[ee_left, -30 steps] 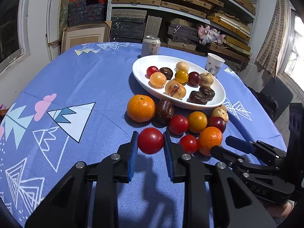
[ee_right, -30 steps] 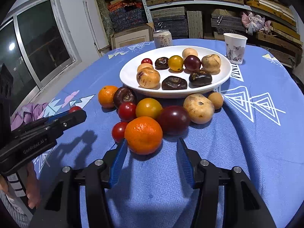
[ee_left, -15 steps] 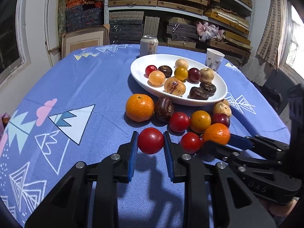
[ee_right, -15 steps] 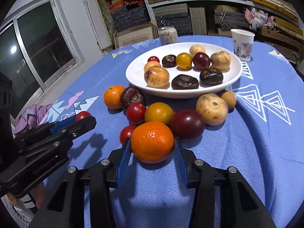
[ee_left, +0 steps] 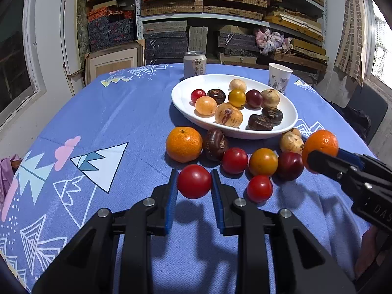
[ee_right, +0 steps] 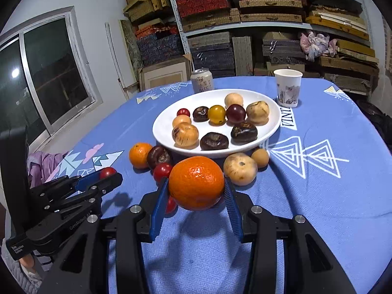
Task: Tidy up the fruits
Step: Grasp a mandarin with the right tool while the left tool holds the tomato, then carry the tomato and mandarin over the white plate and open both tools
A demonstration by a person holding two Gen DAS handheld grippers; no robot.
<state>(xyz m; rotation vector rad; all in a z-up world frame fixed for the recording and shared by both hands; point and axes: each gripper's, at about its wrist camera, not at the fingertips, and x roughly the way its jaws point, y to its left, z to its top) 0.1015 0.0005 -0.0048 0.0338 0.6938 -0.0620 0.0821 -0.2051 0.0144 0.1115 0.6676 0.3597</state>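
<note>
A white oval plate [ee_left: 182, 99] [ee_right: 159, 127] holds several small fruits. My left gripper [ee_left: 194, 183] is shut on a red tomato [ee_left: 194, 181], lifted just above the blue cloth. That tomato [ee_right: 107, 171] shows between the left gripper's fingers at the left of the right wrist view. My right gripper [ee_right: 196, 188] is shut on a mandarin [ee_right: 196, 182] [ee_left: 321, 144] and holds it off the cloth. Loose in front of the plate lie a second mandarin [ee_left: 183, 144] [ee_right: 140, 154], a dark fruit [ee_left: 216, 144], red tomatoes [ee_left: 234, 160] [ee_left: 259, 188], an orange tomato [ee_left: 263, 162], a dark plum [ee_left: 290, 165] and tan fruits [ee_right: 240, 169].
A drink can [ee_left: 194, 65] [ee_right: 201, 80] and a paper cup [ee_left: 279, 75] [ee_right: 287, 87] stand behind the plate. Shelves of boxes fill the back wall. A purple cloth [ee_right: 40, 164] lies off the table's left edge. A person's hand [ee_left: 370, 252] shows at lower right.
My right gripper closed on the mandarin and lifted it off the cloth. The left gripper kept its hold on the red tomato and barely moved.
</note>
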